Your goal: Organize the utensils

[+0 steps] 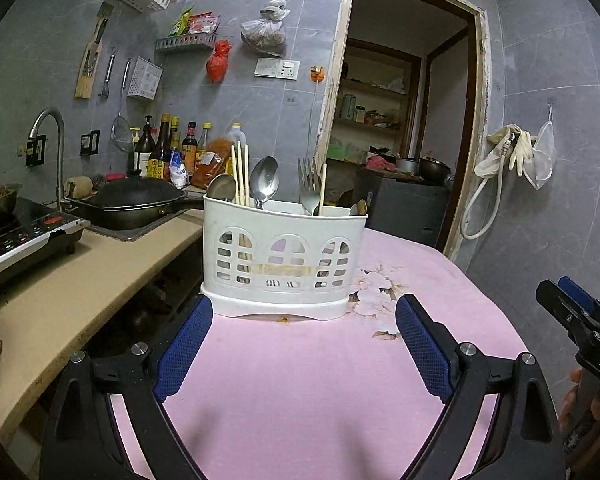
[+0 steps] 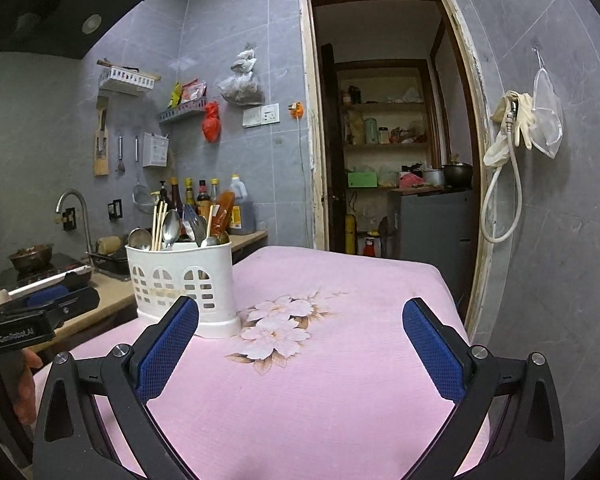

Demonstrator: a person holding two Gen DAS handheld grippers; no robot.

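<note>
Utensils sit upright in white caddy point(image 1: 278, 260), far left; both claws point(image 1: 304, 344) point(image 2: 300, 344) wide, empty; sorting seems done, next retreat.

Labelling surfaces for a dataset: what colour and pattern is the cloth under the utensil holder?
Pink cloth with a pale flower print beside the holder; right wrist view shows it best.

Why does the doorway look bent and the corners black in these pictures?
Fisheye lens: in both wrist views the doorframe bows outward and a black ring fills the corners. Left wrist view: the white utensil holder is centred, fairly straight and sharp. Lighting is dim and even, with soft shadows under the open jaws.
</note>
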